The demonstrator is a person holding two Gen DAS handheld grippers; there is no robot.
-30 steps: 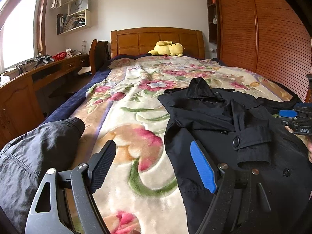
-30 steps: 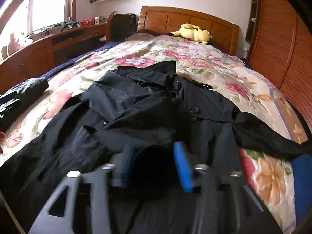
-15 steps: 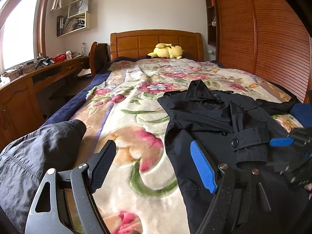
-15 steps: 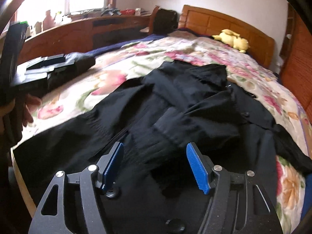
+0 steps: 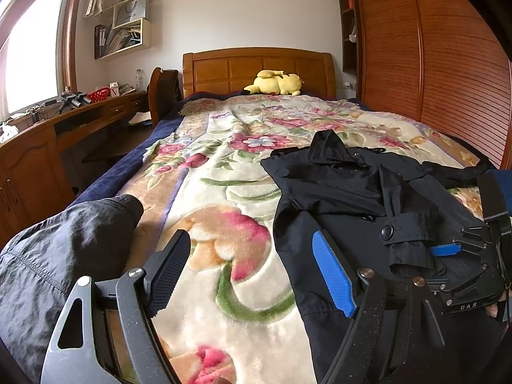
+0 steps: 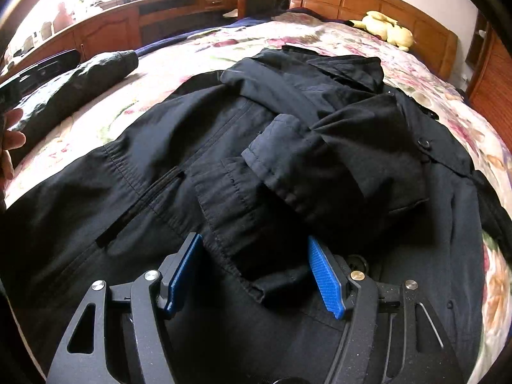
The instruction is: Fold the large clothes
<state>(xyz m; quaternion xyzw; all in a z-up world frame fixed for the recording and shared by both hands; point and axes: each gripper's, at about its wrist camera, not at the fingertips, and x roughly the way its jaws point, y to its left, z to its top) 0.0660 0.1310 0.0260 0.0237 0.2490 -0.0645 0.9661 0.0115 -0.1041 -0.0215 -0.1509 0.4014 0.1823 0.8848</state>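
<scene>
A black coat (image 5: 352, 198) lies spread on the floral blanket (image 5: 224, 160), collar toward the headboard, one sleeve folded across its front. My left gripper (image 5: 251, 272) is open and hovers over the blanket at the coat's left edge, with nothing between its fingers. In the right wrist view the coat (image 6: 288, 128) fills the frame. My right gripper (image 6: 256, 272) hangs low over it, open. The end of the folded sleeve (image 6: 272, 147) lies between the blue pads (image 6: 326, 281), which do not press it. The left wrist view shows the right gripper (image 5: 448, 249) beside the buttoned cuff (image 5: 403, 233).
A crinkled dark sleeve (image 5: 64, 249) lies along the bed's left edge, beside a hand (image 6: 9, 140). A yellow plush toy (image 5: 275, 83) rests at the wooden headboard (image 5: 256, 67). A wooden desk (image 5: 32, 147) runs along the left wall, and a slatted wardrobe (image 5: 448, 64) stands on the right.
My right gripper has come down closer to the coat and turned, and its jaws have spread wider around the sleeve end. The left gripper has stayed put.
</scene>
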